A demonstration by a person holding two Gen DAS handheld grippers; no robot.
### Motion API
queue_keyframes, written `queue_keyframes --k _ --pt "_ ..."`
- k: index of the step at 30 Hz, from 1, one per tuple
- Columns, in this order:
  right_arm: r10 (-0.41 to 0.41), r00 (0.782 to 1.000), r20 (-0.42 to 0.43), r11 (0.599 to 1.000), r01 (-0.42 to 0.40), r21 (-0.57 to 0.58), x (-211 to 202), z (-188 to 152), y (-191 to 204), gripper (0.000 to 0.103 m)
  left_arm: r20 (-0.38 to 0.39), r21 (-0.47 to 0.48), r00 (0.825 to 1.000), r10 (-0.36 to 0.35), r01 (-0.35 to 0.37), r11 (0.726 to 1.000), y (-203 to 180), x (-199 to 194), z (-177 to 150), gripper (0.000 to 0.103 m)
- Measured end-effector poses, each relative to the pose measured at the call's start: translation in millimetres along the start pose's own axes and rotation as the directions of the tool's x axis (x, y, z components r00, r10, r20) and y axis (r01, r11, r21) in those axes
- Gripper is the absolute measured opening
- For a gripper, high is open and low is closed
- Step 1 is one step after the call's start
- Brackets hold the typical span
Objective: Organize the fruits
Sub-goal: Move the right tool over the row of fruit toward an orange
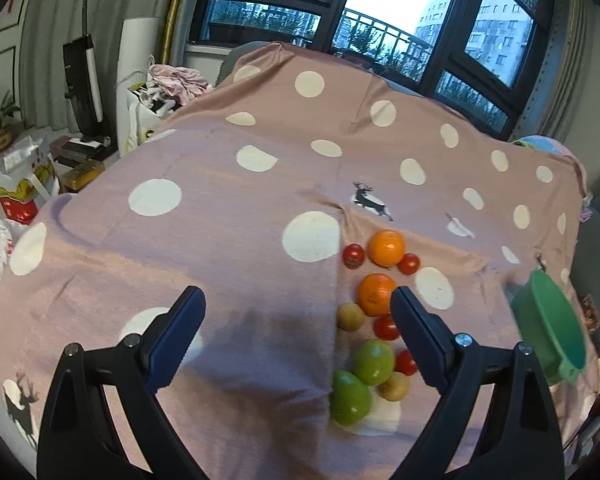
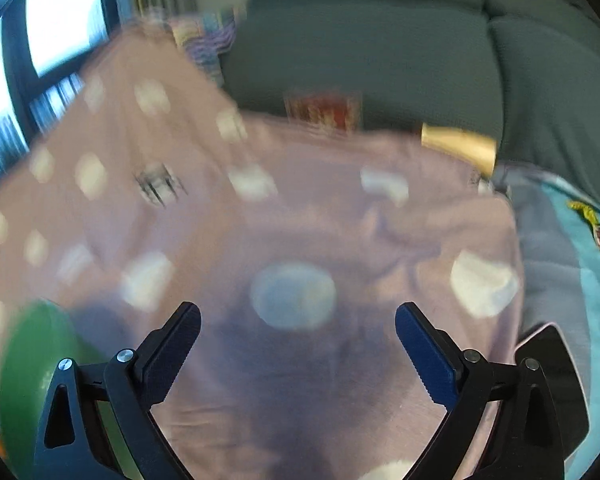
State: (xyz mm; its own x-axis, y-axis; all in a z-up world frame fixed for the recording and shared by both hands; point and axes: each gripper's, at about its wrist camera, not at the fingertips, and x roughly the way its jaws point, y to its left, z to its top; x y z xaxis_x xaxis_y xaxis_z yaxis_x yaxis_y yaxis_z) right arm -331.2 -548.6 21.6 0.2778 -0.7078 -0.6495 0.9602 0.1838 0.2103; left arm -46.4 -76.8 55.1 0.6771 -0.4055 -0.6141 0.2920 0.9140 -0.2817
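In the left wrist view a cluster of fruit lies on a pink polka-dot cloth: two oranges, two green apples, several small red tomatoes and two small brownish fruits. A green bowl is tilted in the air at the right. My left gripper is open and empty, above the cloth just left of the fruit. In the blurred right wrist view my right gripper is open and empty over the cloth; the green bowl shows at lower left.
A window and dark frames stand behind the table. Bags, boxes and a vacuum stand on the floor at left. In the right wrist view a grey sofa, a gold cone and a blue blanket lie beyond the cloth.
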Motion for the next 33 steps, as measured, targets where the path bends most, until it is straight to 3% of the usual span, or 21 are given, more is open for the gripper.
queue_keyframes --k 3,5,7,10,12,14,15,16,18,19,21,22,25,28,29,33 --pt "0.103 0.978 0.180 0.994 -0.094 -0.059 -56.4 3.7 22.6 0.098 -0.012 -0.013 0.999 -0.048 0.047 0.999 -3.1 -1.9 0.8 0.091" --pt "0.114 0.956 0.272 0.988 -0.080 -0.133 -92.4 -0.8 50.6 0.098 -0.003 -0.013 0.999 -0.047 0.047 0.999 -5.6 -5.0 1.6 0.089" --pt "0.147 0.941 0.305 0.978 -0.093 -0.185 -112.5 -8.8 73.3 0.098 0.005 -0.012 0.999 -0.044 0.044 0.999 -8.1 -8.1 2.4 0.089" --pt "0.278 0.938 0.207 0.935 -0.215 -0.282 -126.7 -22.5 113.9 0.098 -0.004 -0.012 0.998 -0.060 0.060 0.998 -5.4 -15.3 0.1 0.086" --pt "0.393 0.916 0.079 0.874 -0.346 -0.340 -127.1 -39.5 140.8 0.098 -0.019 -0.007 0.997 -0.068 0.068 0.998 -7.4 -15.3 0.3 0.083" --pt "0.488 0.865 -0.121 0.778 -0.493 -0.388 -124.5 -60.0 172.1 0.098 -0.029 0.000 0.997 -0.069 0.069 0.998 -8.3 -16.0 1.0 0.079" --pt "0.518 0.833 -0.196 0.735 -0.551 -0.396 -123.9 -69.4 185.1 0.092 -0.037 -0.003 0.997 -0.069 0.069 0.998 -5.1 -18.2 1.5 0.078" --pt "0.548 0.794 -0.264 0.691 -0.607 -0.392 -122.1 -77.6 195.3 0.082 -0.044 -0.006 0.997 -0.069 0.069 0.998 -4.7 -17.3 1.5 0.075" --pt "0.583 0.688 -0.432 0.600 -0.723 -0.342 -116.9 -98.2 222.9 0.071 -0.061 -0.014 0.996 -0.069 0.068 0.998 -0.8 -15.2 1.4 0.069" --pt "0.574 0.657 -0.489 0.582 -0.747 -0.322 -116.1 -107.7 236.2 0.066 -0.071 -0.019 0.995 -0.067 0.066 0.998 0.6 -13.6 1.2 0.064" --pt "0.542 0.617 -0.570 0.546 -0.775 -0.319 -110.6 -126.1 264.1 0.063 -0.089 -0.025 0.994 -0.070 0.068 0.997 4.3 -10.6 0.7 0.057" --pt "0.527 0.608 -0.594 0.521 -0.783 -0.339 -114.0 -135.9 277.4 0.061 -0.094 -0.030 0.993 -0.074 0.071 0.997 6.3 -9.4 0.5 0.053" --pt "0.473 0.618 -0.628 0.480 -0.778 -0.405 -122.2 -166.0 310.5 0.057 -0.116 -0.047 0.990 -0.081 0.076 0.996 11.2 -3.5 -0.1 0.048" --pt "0.448 0.599 -0.664 0.454 -0.792 -0.409 -126.5 -185.7 340.7 0.057 -0.145 -0.062 0.985 -0.094 0.086 0.994 14.6 2.3 -1.9 0.044" --pt "0.441 0.594 -0.673 0.450 -0.795 -0.407 -128.4 -187.5 345.7 0.057 -0.151 -0.064 0.983 -0.099 0.090 0.994 14.9 3.5 -2.4 0.043" --pt "0.374 0.618 -0.692 0.471 -0.769 -0.433 -115.3 -211.4 373.6 0.057 -0.158 -0.063 0.981 -0.116 0.108 0.992 14.8 4.6 -2.5 0.041"
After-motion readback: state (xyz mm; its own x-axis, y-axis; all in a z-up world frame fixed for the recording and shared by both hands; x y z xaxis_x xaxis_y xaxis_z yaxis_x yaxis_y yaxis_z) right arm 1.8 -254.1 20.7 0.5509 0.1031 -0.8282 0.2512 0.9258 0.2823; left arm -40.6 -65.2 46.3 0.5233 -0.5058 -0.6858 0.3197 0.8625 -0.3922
